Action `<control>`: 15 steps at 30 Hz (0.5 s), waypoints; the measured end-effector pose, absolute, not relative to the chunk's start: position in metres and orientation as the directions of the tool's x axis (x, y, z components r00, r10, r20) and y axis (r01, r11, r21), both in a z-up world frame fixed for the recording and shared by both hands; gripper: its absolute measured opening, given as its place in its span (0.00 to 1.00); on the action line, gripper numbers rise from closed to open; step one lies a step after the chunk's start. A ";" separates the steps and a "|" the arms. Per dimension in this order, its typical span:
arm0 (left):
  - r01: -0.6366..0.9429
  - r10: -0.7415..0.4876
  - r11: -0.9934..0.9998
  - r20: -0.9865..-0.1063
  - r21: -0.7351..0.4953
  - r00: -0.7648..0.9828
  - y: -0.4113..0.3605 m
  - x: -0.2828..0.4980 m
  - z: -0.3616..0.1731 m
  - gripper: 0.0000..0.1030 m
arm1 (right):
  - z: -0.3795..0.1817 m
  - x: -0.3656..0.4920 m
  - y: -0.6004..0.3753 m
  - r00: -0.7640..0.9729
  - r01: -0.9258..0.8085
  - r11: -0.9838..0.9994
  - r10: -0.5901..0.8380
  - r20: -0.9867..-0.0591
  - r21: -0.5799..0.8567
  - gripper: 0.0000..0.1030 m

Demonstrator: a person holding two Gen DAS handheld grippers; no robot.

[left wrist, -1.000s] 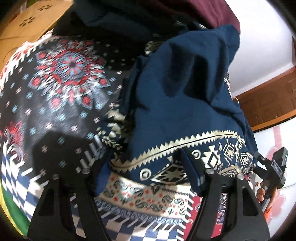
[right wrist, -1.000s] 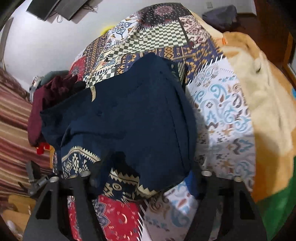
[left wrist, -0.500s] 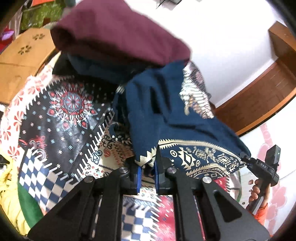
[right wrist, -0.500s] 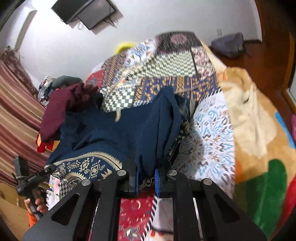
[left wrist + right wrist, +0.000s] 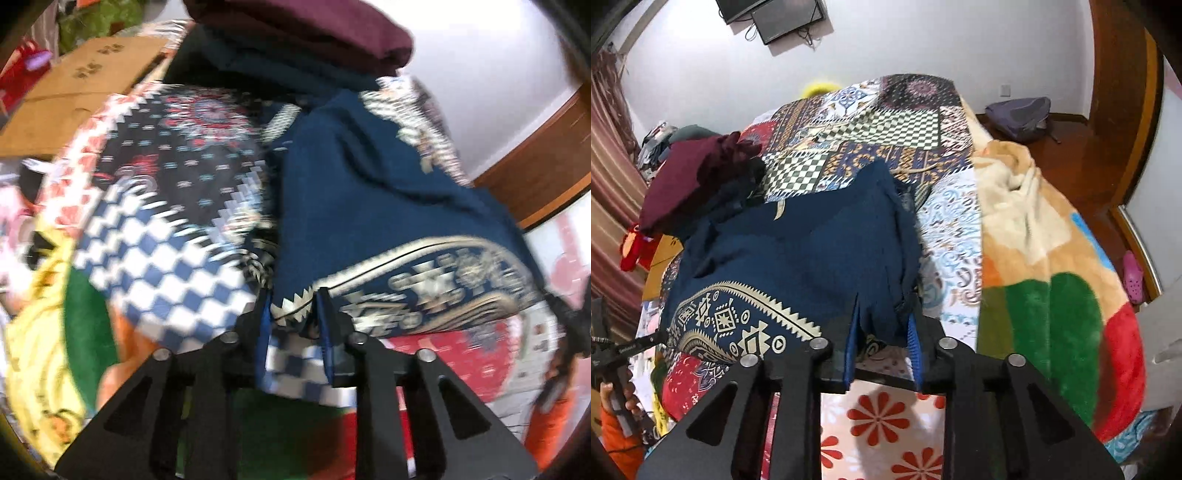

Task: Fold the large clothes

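A large navy garment (image 5: 798,251) with a cream and gold patterned hem lies on the patchwork bed cover (image 5: 871,125); it also shows in the left wrist view (image 5: 369,206). My left gripper (image 5: 293,306) is shut on one corner of the hem. My right gripper (image 5: 882,325) is shut on the plain navy edge at the other end. The hem band (image 5: 731,321) is stretched between the two grippers, lifted slightly off the bed. The left wrist view is blurred by motion.
A maroon garment (image 5: 687,177) sits on a pile at the bed's far left; it also shows in the left wrist view (image 5: 295,33). A fleece blanket (image 5: 1052,266) covers the bed's right side. A cardboard box (image 5: 81,88) and a grey bag (image 5: 1019,114) stand beside the bed.
Both grippers went from open around the garment's edge to shut on it. They have since pulled back toward the bed's near edge, drawing the hem taut.
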State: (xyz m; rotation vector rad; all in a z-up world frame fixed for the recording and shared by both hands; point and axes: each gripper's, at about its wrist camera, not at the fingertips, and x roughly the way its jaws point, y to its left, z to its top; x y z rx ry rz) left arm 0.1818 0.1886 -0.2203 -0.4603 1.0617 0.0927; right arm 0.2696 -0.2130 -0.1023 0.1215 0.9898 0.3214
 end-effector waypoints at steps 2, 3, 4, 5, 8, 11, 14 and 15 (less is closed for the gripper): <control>-0.303 -0.088 0.916 -0.868 -0.263 0.488 0.191 0.178 -0.216 0.22 | -0.097 0.270 -0.219 0.521 -0.191 0.956 0.292 -0.802 0.224 0.29; -0.301 -0.091 0.915 -0.865 -0.267 0.493 0.194 0.178 -0.212 0.22 | -0.093 0.271 -0.221 0.528 -0.190 0.957 0.288 -0.799 0.219 0.30; -0.302 -0.092 0.914 -0.861 -0.273 0.500 0.197 0.179 -0.209 0.22 | -0.089 0.271 -0.222 0.538 -0.189 0.959 0.282 -0.795 0.213 0.31; -0.302 -0.086 0.915 -0.859 -0.269 0.505 0.200 0.180 -0.205 0.23 | -0.084 0.273 -0.223 0.547 -0.187 0.961 0.274 -0.791 0.203 0.31; -0.288 -0.056 0.927 -0.848 -0.240 0.527 0.205 0.194 -0.189 0.23 | -0.072 0.281 -0.221 0.569 -0.202 0.962 0.269 -0.777 0.185 0.36; -0.254 -0.061 0.938 -0.831 -0.238 0.553 0.205 0.215 -0.177 0.27 | -0.065 0.293 -0.216 0.579 -0.229 0.957 0.279 -0.766 0.176 0.49; -0.196 -0.064 0.957 -0.812 -0.215 0.580 0.196 0.245 -0.164 0.29 | -0.065 0.315 -0.204 0.554 -0.282 0.942 0.313 -0.772 0.179 0.49; -0.181 -0.067 0.961 -0.810 -0.209 0.583 0.193 0.253 -0.162 0.29 | -0.066 0.322 -0.201 0.538 -0.296 0.938 0.319 -0.780 0.180 0.49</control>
